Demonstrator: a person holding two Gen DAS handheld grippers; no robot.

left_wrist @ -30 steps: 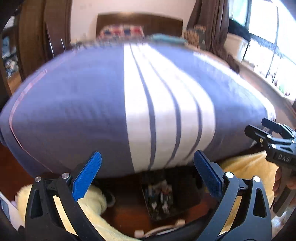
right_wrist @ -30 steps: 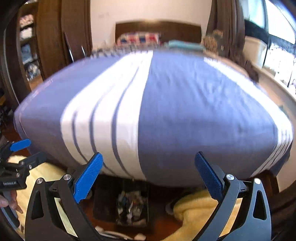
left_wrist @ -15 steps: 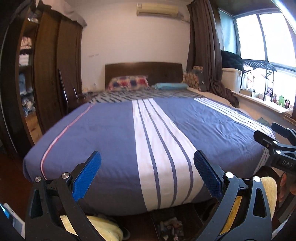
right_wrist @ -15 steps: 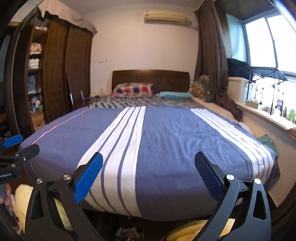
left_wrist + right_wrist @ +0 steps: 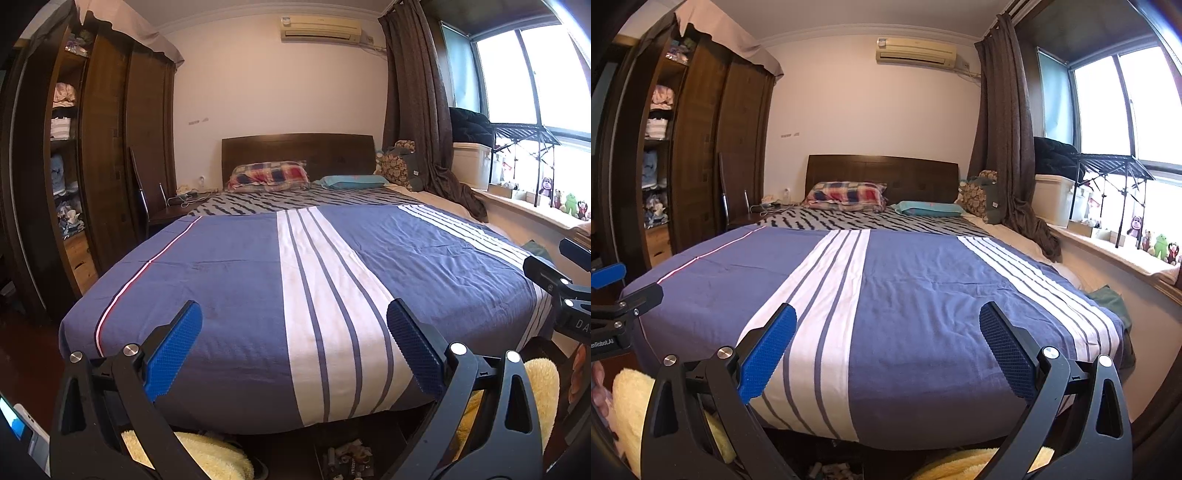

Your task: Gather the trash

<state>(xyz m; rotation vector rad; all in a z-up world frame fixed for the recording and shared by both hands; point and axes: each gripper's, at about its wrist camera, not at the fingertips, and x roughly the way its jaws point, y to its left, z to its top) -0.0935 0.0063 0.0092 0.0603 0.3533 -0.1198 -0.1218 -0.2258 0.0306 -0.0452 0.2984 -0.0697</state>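
My left gripper (image 5: 293, 345) is open and empty, held above the foot of a bed with a blue cover with white stripes (image 5: 229, 280). My right gripper (image 5: 886, 349) is open and empty too, over the same bed (image 5: 923, 295). A dark tray of small trash pieces (image 5: 345, 458) lies on the floor under the bed's foot, mostly cut off; a bit of it also shows in the right wrist view (image 5: 831, 469). Each gripper shows at the edge of the other's view (image 5: 561, 291) (image 5: 617, 306).
Yellow fluffy mats (image 5: 210, 456) (image 5: 539, 398) lie on the floor at the bed's foot. A dark wardrobe (image 5: 110, 155) stands left, a window ledge with toys (image 5: 1137, 254) right. Pillows (image 5: 267, 175) and a headboard are at the far end.
Both grippers have tilted up from the floor and tray under the bed toward the bed top and room. Both stay open.
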